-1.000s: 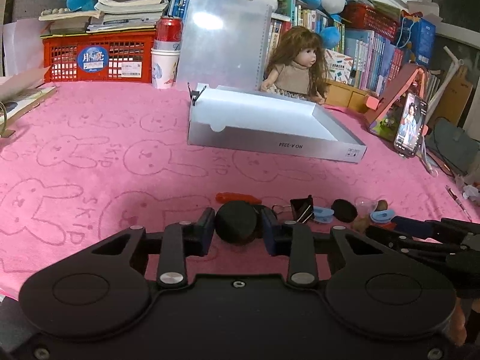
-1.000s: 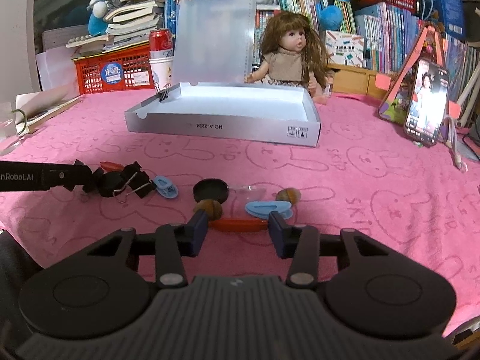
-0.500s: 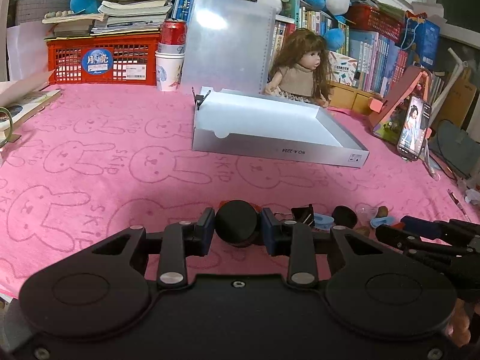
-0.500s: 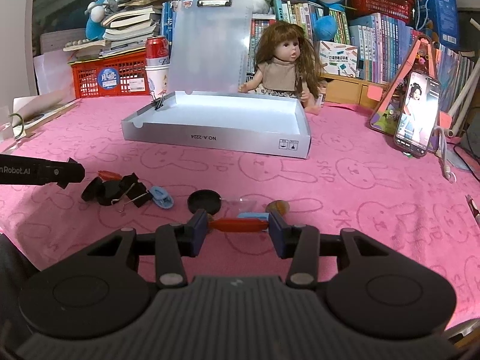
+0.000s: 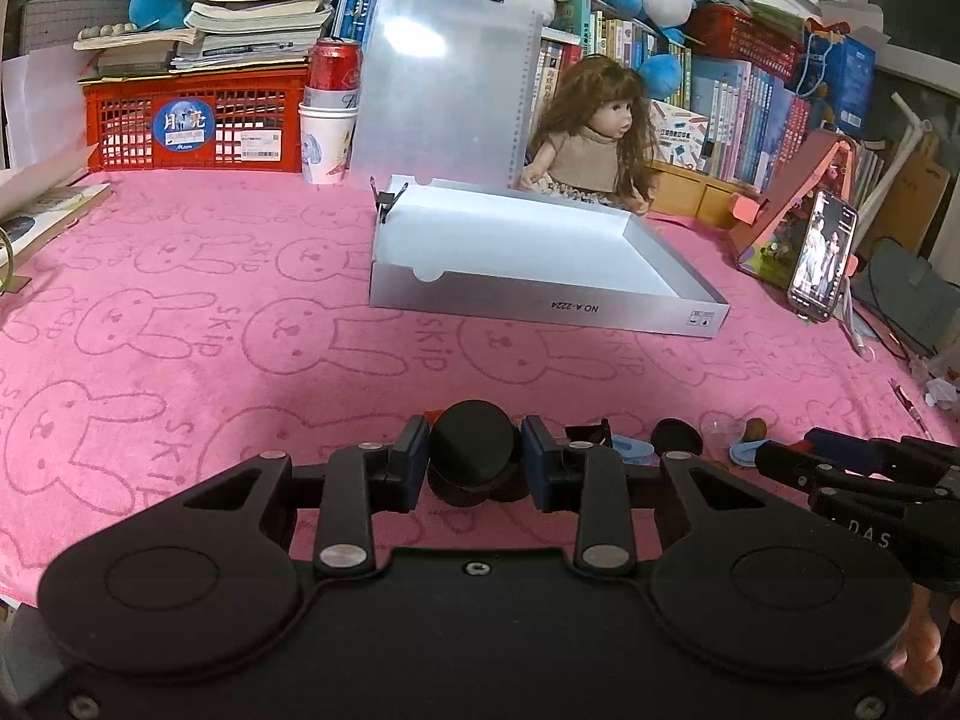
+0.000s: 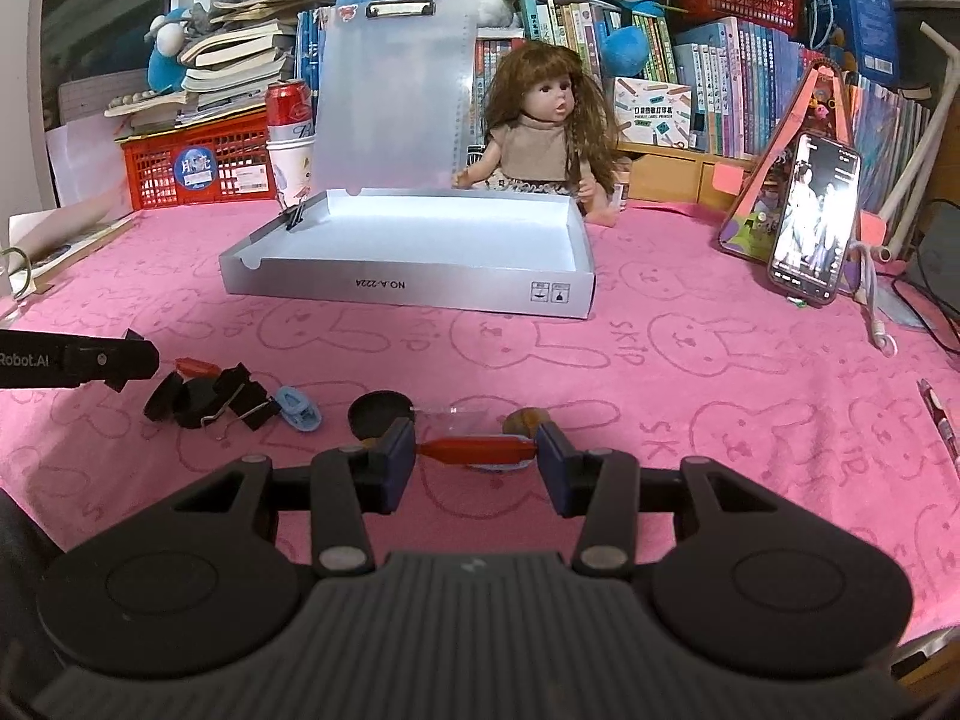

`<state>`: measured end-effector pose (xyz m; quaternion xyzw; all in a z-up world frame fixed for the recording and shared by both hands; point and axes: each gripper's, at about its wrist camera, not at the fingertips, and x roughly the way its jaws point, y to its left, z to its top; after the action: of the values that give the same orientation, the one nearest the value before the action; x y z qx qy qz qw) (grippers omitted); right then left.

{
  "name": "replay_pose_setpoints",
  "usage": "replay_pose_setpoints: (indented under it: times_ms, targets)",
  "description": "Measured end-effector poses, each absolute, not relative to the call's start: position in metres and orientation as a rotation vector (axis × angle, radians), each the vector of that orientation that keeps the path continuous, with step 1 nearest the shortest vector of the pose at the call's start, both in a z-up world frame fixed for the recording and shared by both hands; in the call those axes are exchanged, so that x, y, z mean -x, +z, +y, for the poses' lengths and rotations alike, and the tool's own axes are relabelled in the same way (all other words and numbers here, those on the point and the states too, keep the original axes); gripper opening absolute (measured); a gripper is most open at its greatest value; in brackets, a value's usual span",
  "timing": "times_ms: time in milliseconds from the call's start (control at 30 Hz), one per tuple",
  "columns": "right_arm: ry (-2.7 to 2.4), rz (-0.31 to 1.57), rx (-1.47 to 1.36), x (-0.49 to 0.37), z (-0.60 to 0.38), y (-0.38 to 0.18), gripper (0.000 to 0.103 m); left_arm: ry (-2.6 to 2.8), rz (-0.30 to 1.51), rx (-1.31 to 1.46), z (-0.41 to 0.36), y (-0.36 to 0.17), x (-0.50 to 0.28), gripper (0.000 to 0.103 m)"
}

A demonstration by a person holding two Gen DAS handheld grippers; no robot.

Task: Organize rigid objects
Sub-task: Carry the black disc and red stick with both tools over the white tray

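- Since a second ago both grippers have come up off the pink bunny towel [image 5: 252, 276] with their loads, so we're past the pickup and into the carry.
- Our left gripper [image 5: 475, 457] has its jaws clamped on a round black cap [image 5: 473, 441] — same grip as before, nothing slipped.
- Our right gripper [image 6: 477, 456] is closed end to end on a small red peg-like piece [image 6: 477, 451], held crosswise between the pads.
- Open white box [image 6: 420, 240] sits well ahead of both, looks empty, and we'd guess that's the drop spot.
- Leftovers on the towel: black binder clips [image 6: 237, 399], a blue clip [image 6: 297, 408], another black cap [image 6: 381, 411], a brownish nut-like thing [image 6: 528, 420].
- Nothing blocks the path to the box — just its near wall to clear; the doll [image 6: 543, 138] and phone [image 6: 813, 222] stand off to the back and side.
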<state>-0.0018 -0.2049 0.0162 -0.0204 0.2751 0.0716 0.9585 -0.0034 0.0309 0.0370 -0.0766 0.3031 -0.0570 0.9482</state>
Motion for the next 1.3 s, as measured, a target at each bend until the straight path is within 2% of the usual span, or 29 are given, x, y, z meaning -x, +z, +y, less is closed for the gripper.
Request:
replay_pose_setpoints:
  times_ms: [1300]
  targets:
    - [0.136,0.562,-0.055,-0.056,-0.219,0.05,0.049,-0.188,0.649,0.124,0.014,0.063,-0.055,0.032]
